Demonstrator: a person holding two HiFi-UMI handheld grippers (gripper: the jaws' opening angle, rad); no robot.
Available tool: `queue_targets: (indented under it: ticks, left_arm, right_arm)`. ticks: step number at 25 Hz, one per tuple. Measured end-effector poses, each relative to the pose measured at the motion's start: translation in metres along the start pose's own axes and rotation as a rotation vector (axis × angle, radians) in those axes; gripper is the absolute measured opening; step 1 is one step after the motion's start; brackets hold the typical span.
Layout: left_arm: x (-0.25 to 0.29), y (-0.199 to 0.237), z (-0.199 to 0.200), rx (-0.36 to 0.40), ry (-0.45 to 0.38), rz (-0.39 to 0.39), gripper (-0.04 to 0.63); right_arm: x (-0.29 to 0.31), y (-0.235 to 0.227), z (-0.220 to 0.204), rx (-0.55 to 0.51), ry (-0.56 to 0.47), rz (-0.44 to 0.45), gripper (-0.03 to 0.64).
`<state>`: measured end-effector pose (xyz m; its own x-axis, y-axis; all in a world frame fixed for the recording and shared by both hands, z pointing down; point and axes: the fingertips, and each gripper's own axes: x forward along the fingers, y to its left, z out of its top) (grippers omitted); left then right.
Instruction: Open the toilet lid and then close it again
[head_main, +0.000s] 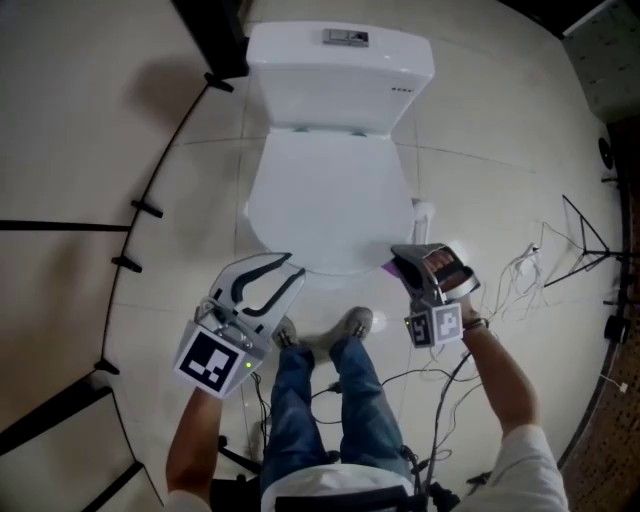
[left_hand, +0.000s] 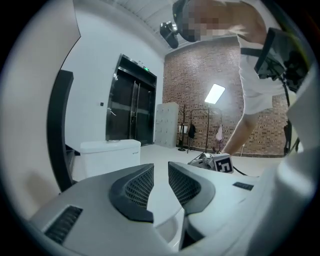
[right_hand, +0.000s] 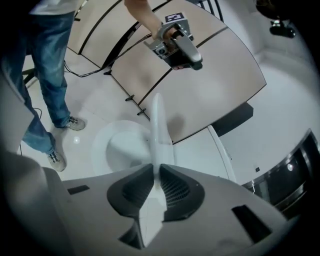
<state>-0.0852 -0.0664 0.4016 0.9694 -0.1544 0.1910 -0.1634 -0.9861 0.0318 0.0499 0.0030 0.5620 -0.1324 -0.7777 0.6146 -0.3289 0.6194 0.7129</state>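
The right gripper (head_main: 400, 260) is pressed together on the front right edge of the lid (head_main: 325, 195), which lies over the bowl with its long axis running from the person's feet away to the tank (head_main: 340, 70). The hinge sits at the tank end, so the coming lift would likely have to swing that pinched edge up and back toward the tank. The left gripper (head_main: 293, 268) hangs just off the front left rim with its jaws spread and nothing between them; it touches nothing, and the right is the working one.

From the head view the lid looks flat and shut. The right gripper view shows it edge-on as a thin white blade rising from the jaws, with the open bowl (right_hand: 122, 150) beside it, so it seems already tipped off the seat
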Motion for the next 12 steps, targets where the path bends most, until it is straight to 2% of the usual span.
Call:
queue_targets:
  ticks: [3, 5, 8, 10, 11, 12]
  left_arm:
    - [0.006, -0.016, -0.031, -0.039, 0.001, 0.028, 0.084]
    - [0.01, -0.027, -0.055, -0.05, 0.044, 0.029, 0.084]
    - [0.015, -0.039, -0.076, -0.064, 0.09, 0.014, 0.084]
    - [0.015, -0.047, -0.082, -0.059, 0.107, 0.01, 0.084]
    - [0.015, -0.049, -0.083, -0.056, 0.115, 0.012, 0.084]
    - [0.015, -0.05, -0.084, -0.055, 0.12, 0.015, 0.084]
  right_arm:
    - [0.007, 0.037, -0.004, -0.019, -0.001, -0.005, 0.051]
    - [0.016, 0.06, -0.009, -0.04, -0.003, 0.018, 0.058]
    - [0.033, 0.094, -0.017, -0.057, -0.003, 0.086, 0.079]
    - [0.043, 0.117, -0.023, -0.023, 0.002, 0.155, 0.096]
    - [0.048, 0.128, -0.025, 0.003, 0.007, 0.197, 0.118]
    - [0.055, 0.139, -0.027, 0.023, 0.012, 0.241, 0.181]
